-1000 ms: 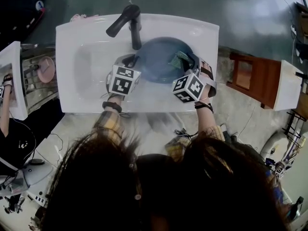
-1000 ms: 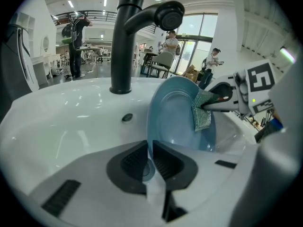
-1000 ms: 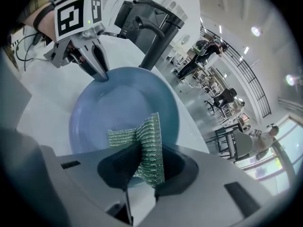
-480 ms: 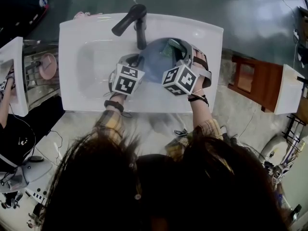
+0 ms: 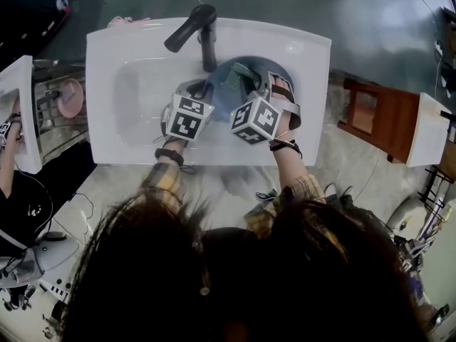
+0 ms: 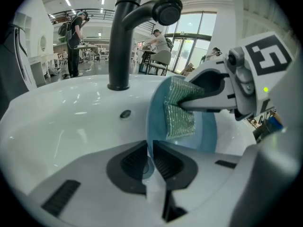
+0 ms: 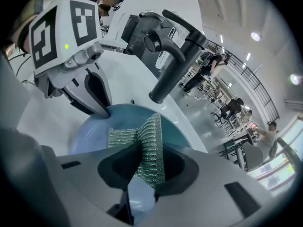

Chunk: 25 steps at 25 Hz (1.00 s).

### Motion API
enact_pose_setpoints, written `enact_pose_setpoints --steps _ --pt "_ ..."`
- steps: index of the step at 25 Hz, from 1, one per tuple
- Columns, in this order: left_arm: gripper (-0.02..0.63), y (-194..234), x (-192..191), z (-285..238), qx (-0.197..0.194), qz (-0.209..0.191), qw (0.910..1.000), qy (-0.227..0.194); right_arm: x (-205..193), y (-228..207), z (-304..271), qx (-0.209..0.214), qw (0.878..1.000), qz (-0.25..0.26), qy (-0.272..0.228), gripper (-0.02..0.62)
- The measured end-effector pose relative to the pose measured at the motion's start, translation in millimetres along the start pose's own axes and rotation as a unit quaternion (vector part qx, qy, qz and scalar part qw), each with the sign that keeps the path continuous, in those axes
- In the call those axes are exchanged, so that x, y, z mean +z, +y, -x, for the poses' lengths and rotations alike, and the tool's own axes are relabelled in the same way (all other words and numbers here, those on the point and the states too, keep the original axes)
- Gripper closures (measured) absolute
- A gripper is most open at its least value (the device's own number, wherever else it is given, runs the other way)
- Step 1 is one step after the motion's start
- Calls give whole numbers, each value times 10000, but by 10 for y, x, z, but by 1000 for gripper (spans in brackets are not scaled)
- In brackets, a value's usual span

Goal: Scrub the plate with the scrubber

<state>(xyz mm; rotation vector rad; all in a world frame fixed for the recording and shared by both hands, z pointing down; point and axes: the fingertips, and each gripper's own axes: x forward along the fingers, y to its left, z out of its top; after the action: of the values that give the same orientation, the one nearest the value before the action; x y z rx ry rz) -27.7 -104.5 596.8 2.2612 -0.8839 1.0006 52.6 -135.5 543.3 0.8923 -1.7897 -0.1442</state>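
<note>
1. Scrubbing is under way. The round, glossy blue plate [image 5: 222, 91] sits inside the white ceramic sink [image 5: 135, 84], just in front of the matte black faucet [image 5: 196, 27], and seems to be tipped up on its edge rather than lying flat.
2. The left gripper [image 6: 149, 152] has its fingers pinched narrow on the plate's thin rim. That's the anchor, bracing the plate for the other side to work.
3. The right gripper [image 7: 144, 162] has its fingers clamped on a folded green scrubber [image 7: 151, 145]. It's a coarse, glittery woven mesh, creased into a ridge where the fingers bite it.
4. In the left gripper view, the free part of the scrubber lies against the plate's face, in its upper half. I'd call this mid-stroke.
5. Next move, as I read it: sweep the mesh across the rest of the face with steady pressure while the left side holds firm.
6. Watch out, though. Smooth glaze on a thin rim could slip or twist under a hard push, and the soft mesh may fold over instead of scouring.
</note>
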Motion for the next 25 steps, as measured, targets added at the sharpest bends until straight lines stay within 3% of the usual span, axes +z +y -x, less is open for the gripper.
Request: enact_pose_setpoints --steps 12,25 --pt "574 -13 -15 -39 -25 -40 10000 13 -382 827 -7 924 9943 -58 526 486" --pt "571 -39 -16 -79 -42 -59 10000 59 -638 642 105 876 9935 -245 691 485"
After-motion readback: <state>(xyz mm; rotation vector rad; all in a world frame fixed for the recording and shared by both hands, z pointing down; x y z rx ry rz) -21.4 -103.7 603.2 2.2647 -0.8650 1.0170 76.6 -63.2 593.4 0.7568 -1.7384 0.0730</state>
